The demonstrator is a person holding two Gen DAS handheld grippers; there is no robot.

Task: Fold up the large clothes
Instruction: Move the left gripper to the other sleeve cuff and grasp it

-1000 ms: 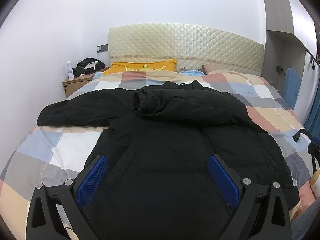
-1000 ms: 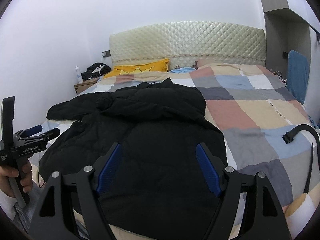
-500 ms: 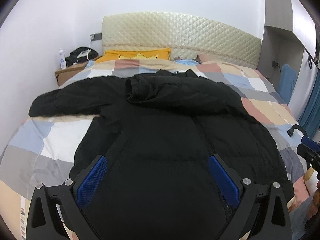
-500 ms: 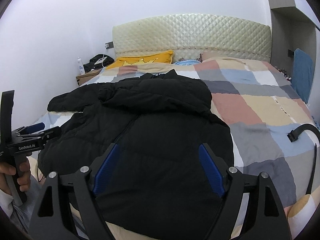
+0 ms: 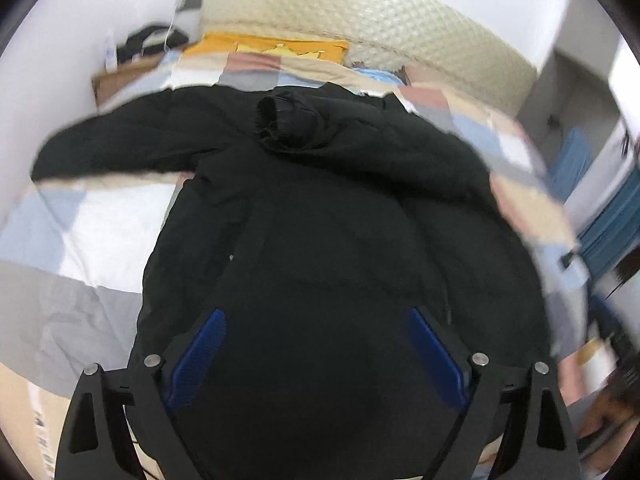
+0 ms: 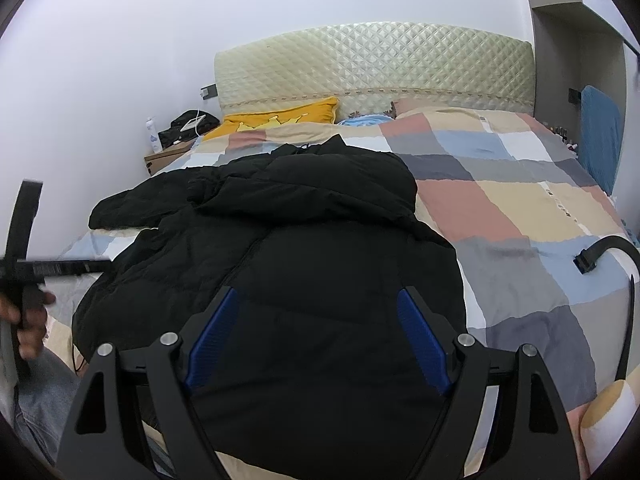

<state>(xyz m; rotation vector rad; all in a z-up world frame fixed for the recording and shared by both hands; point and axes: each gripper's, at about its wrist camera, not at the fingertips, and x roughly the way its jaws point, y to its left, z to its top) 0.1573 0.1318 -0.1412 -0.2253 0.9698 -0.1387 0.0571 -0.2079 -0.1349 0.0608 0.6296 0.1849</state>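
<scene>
Your left gripper (image 5: 316, 344) has swung closer over the black jacket (image 5: 320, 216). Both it and your right gripper (image 6: 316, 328) gape wide, holding nothing.

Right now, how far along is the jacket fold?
Early. Done: the black jacket lies spread on the bed, and one sleeve is already folded across the chest. In hand: nothing; the left claw and right claw are both open above the hem. Left: the other sleeve lies stretched out sideways, and the body is unfolded.

Each hand-held gripper (image 5: 316, 334) (image 6: 318, 322) black-framed, blue finger pads (image 6: 420, 342), silver screws (image 6: 464, 340).
</scene>
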